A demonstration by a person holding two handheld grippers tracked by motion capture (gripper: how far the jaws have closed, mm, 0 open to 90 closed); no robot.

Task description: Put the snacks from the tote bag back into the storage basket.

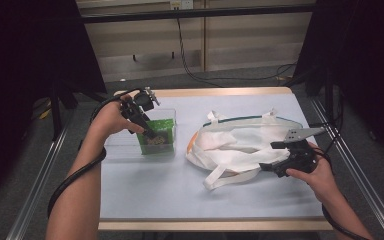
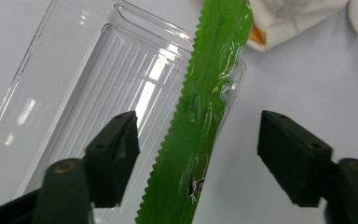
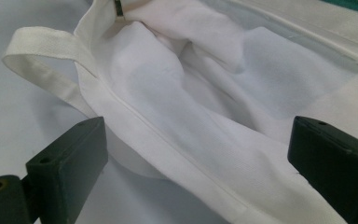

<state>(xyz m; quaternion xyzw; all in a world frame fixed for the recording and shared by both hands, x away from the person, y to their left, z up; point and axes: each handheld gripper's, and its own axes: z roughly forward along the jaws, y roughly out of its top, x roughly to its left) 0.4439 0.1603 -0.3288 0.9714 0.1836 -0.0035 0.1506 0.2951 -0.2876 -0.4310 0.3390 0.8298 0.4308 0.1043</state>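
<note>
Left gripper view looks down on a thin green plastic snack packet with a saw-toothed sealed edge (image 2: 200,116), standing on edge in a clear ribbed plastic tray (image 2: 98,84) and leaning against its right rim. The left gripper (image 2: 198,161) straddles the packet with its jaws apart, neither pad touching the film, so nothing is held. From the high view the same packet (image 1: 156,136) sits at the tray's right end on the pale blue table top (image 1: 150,195), well apart from the white cloth tote bag with long webbing handles (image 1: 240,145). I judge the packet light, crinkly and slippery, its contents easy to crush; the flat serrated seal at the top looks the safest place to pinch, across the film rather than along it. The tray looks light enough to slide if nudged. The right gripper (image 3: 198,163) stands wide open over the bag's hemmed mouth (image 3: 168,140); that soft, limp cloth would want a hold on the seam.
</note>
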